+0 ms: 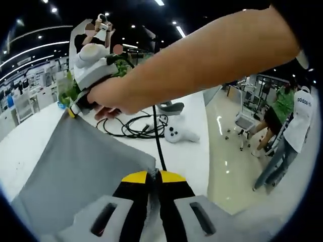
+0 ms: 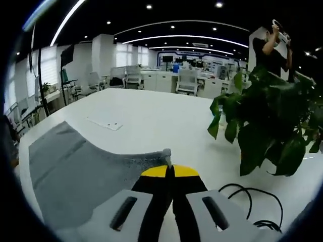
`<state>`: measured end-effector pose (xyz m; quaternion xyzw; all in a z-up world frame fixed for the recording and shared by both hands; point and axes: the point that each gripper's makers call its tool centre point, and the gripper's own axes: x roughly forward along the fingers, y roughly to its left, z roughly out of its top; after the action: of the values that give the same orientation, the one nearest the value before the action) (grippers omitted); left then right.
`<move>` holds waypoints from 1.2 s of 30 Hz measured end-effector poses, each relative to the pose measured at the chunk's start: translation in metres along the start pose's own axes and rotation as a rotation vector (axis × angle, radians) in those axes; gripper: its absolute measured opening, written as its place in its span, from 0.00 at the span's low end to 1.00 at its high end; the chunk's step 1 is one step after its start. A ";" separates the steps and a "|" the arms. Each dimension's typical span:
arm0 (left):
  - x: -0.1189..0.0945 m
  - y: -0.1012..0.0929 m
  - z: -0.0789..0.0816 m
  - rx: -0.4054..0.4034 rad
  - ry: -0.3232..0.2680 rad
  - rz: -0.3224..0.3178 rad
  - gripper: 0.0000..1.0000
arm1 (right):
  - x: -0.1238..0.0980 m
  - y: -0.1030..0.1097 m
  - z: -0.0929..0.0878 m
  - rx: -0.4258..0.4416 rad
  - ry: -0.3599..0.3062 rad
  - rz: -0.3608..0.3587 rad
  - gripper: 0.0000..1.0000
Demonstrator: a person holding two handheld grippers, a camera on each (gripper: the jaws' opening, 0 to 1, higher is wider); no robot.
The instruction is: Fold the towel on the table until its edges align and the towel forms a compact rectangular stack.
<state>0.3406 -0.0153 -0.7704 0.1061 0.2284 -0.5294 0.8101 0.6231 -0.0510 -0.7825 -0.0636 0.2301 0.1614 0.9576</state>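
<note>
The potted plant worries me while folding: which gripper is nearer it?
Right. The right gripper, shut on the towel, sits beside the plant; the left gripper is farther back.

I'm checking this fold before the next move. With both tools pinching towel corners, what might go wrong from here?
1. The left tool and right tool each pinch only a thin edge of the grey towel; a corner may slip free.
2. Black cables and a white controller lie just beyond the towel; the swinging cloth might snag or drag them.
3. The potted plant stands near the right tool and could get brushed.
</note>
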 end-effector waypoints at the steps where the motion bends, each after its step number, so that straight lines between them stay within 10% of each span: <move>1: -0.002 -0.001 0.006 0.013 -0.014 -0.003 0.07 | -0.004 -0.002 0.005 0.021 -0.012 -0.006 0.00; 18: -0.058 0.004 0.048 0.089 -0.145 0.027 0.07 | -0.040 0.018 0.068 0.048 -0.097 -0.046 0.00; 36: -0.171 0.060 0.058 0.161 -0.233 0.209 0.07 | -0.035 0.105 0.152 -0.002 -0.159 0.022 0.00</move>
<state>0.3525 0.1235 -0.6414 0.1318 0.0775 -0.4676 0.8706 0.6214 0.0674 -0.6368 -0.0490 0.1540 0.1764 0.9710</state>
